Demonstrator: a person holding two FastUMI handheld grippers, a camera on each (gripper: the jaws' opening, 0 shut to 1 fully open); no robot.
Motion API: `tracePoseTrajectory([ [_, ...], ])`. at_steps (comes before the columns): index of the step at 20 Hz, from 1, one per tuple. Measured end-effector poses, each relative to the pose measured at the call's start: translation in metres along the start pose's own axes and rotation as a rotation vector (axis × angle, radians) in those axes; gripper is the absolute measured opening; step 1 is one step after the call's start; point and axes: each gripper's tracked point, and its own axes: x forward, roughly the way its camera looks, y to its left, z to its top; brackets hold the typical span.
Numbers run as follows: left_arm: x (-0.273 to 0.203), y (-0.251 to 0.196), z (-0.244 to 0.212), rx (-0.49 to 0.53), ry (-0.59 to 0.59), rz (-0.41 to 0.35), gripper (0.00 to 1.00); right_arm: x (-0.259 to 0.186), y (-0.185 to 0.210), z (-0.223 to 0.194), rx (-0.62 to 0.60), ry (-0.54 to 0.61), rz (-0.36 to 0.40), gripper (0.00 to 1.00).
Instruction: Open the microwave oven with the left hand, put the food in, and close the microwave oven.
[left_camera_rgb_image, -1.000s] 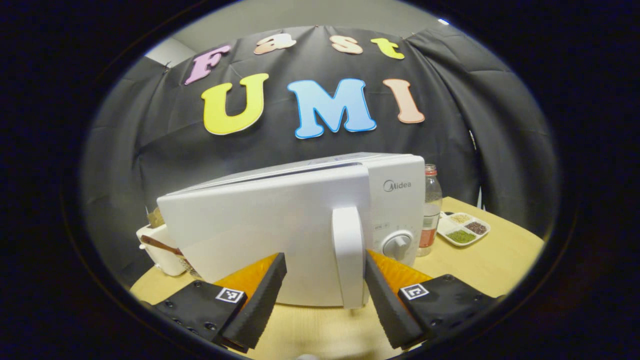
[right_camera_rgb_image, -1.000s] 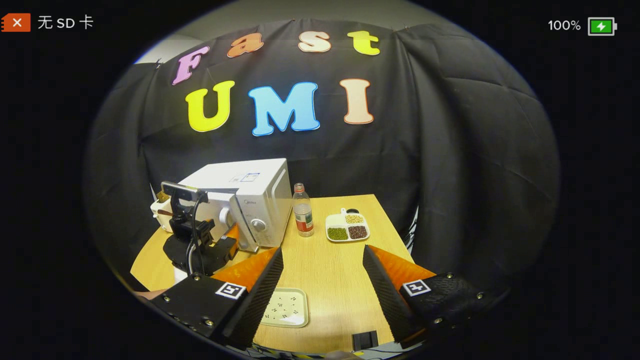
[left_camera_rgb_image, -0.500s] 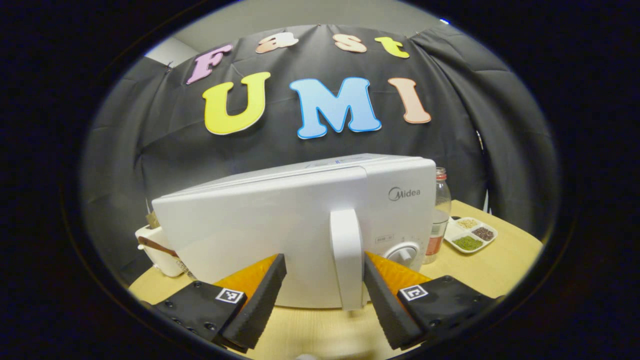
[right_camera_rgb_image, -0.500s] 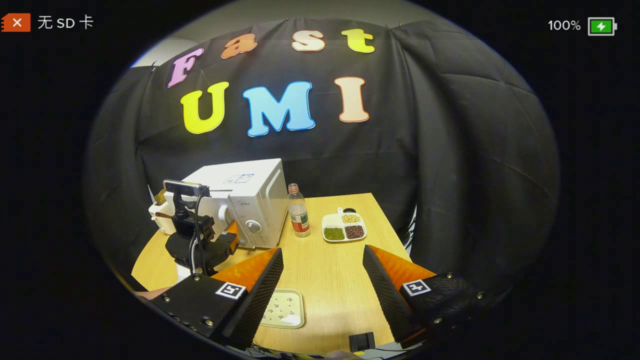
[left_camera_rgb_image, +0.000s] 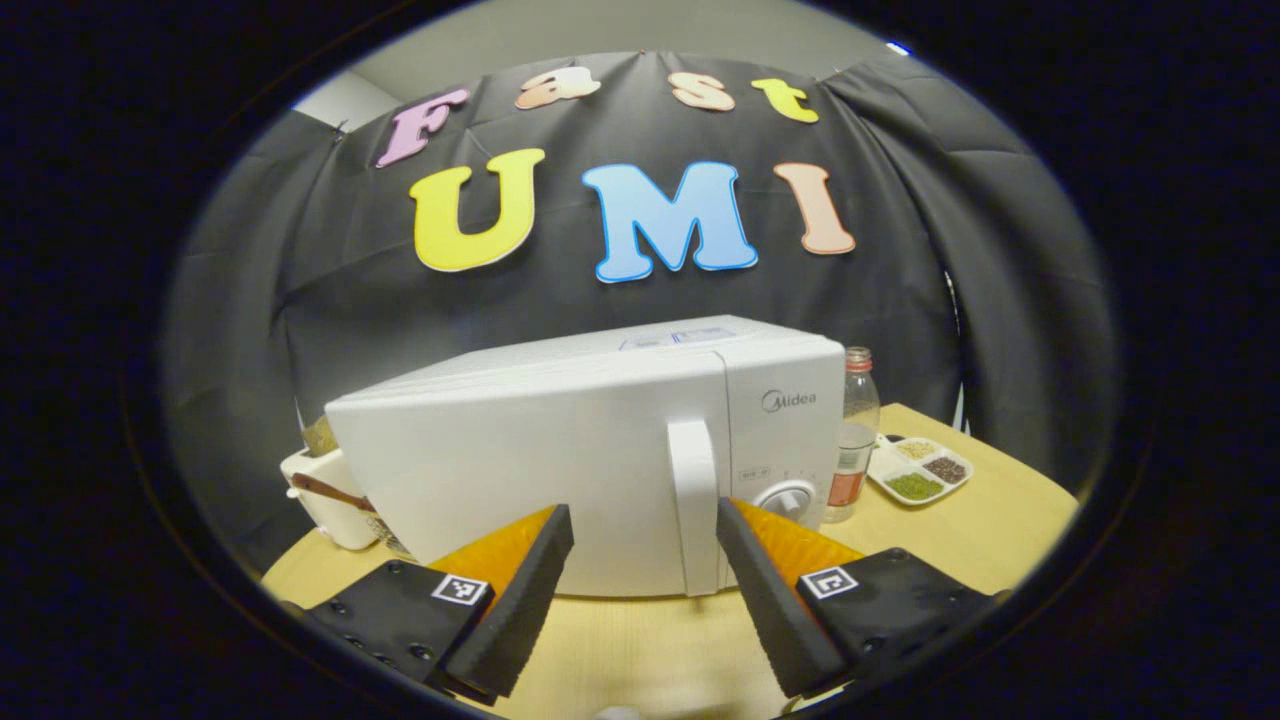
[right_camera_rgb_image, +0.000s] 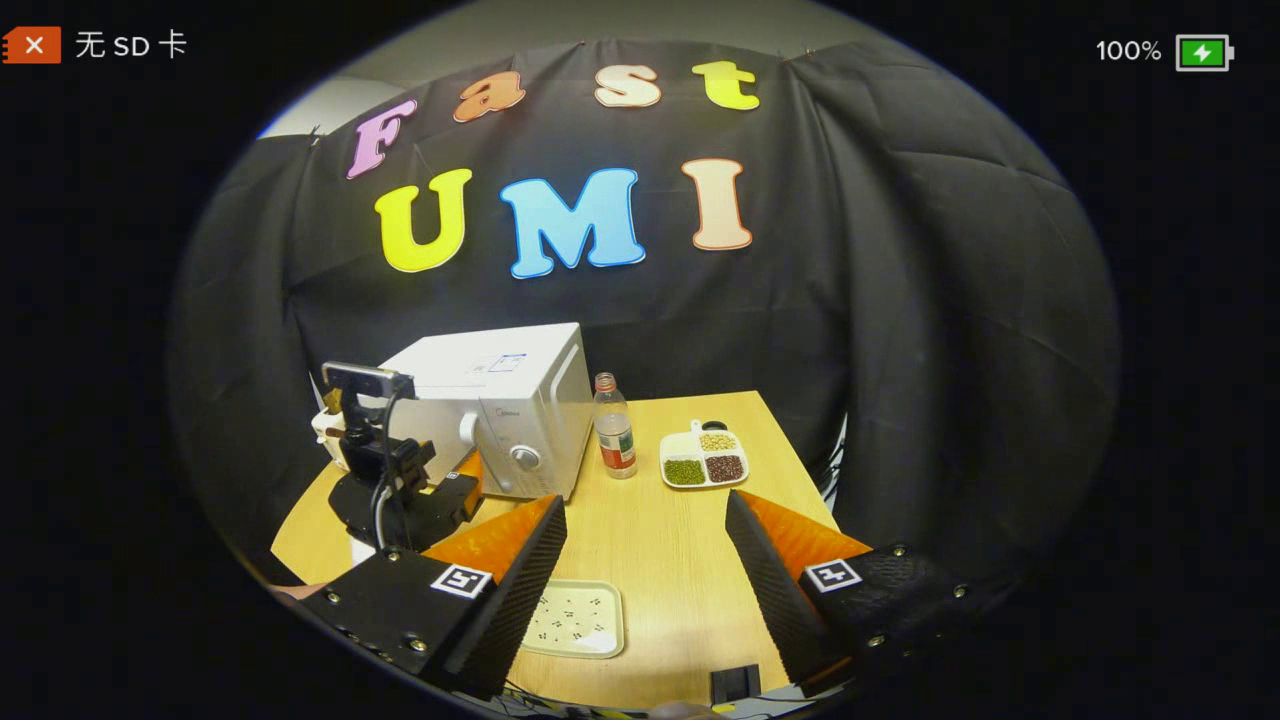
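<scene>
The white microwave (left_camera_rgb_image: 590, 450) stands on the wooden table (left_camera_rgb_image: 980, 540) with its door flush against the body. My left gripper (left_camera_rgb_image: 640, 512) is open just in front of the door; the vertical handle (left_camera_rgb_image: 693, 500) lies between its fingers, close to the right one, and I cannot tell whether they touch. In the right gripper view the microwave (right_camera_rgb_image: 520, 400) sits at the back left with the left gripper's black body (right_camera_rgb_image: 390, 500) before it. My right gripper (right_camera_rgb_image: 645, 503) hovers open over the table with nothing between its fingers. A pale speckled plate (right_camera_rgb_image: 580, 618) lies beneath it.
A clear bottle with a red label (right_camera_rgb_image: 615, 440) stands right of the microwave. Beyond it lies a divided white dish of beans (right_camera_rgb_image: 703, 458). A white container with a brown spoon (left_camera_rgb_image: 325, 490) sits left of the microwave. A small black block (right_camera_rgb_image: 735, 682) rests at the table's front edge.
The microwave door, slightly ajar a second ago, now lies flush. My left gripper pushed in towards it, then drew back a little, still open. The right gripper barely shifted.
</scene>
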Motion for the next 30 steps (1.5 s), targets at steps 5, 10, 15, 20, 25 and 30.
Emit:
tracePoseTrajectory([
  [5, -0.079, 0.035, 0.068, 0.017, -0.095, -0.02, 0.97, -0.005, 0.027, 0.018, -0.019, -0.063, 0.053, 0.98],
  [10, -0.157, 0.088, 0.127, -0.073, -0.123, 0.031, 1.0, -0.012, 0.049, 0.042, -0.031, -0.152, 0.08, 0.98],
  [15, -0.217, 0.14, 0.165, -0.146, -0.13, 0.067, 1.0, -0.028, 0.063, 0.074, -0.06, -0.268, 0.05, 0.98],
  [20, -0.25, 0.166, 0.172, -0.207, -0.139, 0.05, 0.96, -0.045, 0.079, 0.087, -0.06, -0.317, 0.032, 0.98],
  [25, -0.261, 0.188, 0.168, -0.2, -0.137, 0.047, 0.95, -0.059, 0.092, 0.085, -0.069, -0.34, 0.017, 0.98],
  [30, -0.264, 0.201, 0.168, -0.201, -0.142, 0.042, 0.95, -0.063, 0.103, 0.083, -0.074, -0.328, 0.019, 0.98],
])
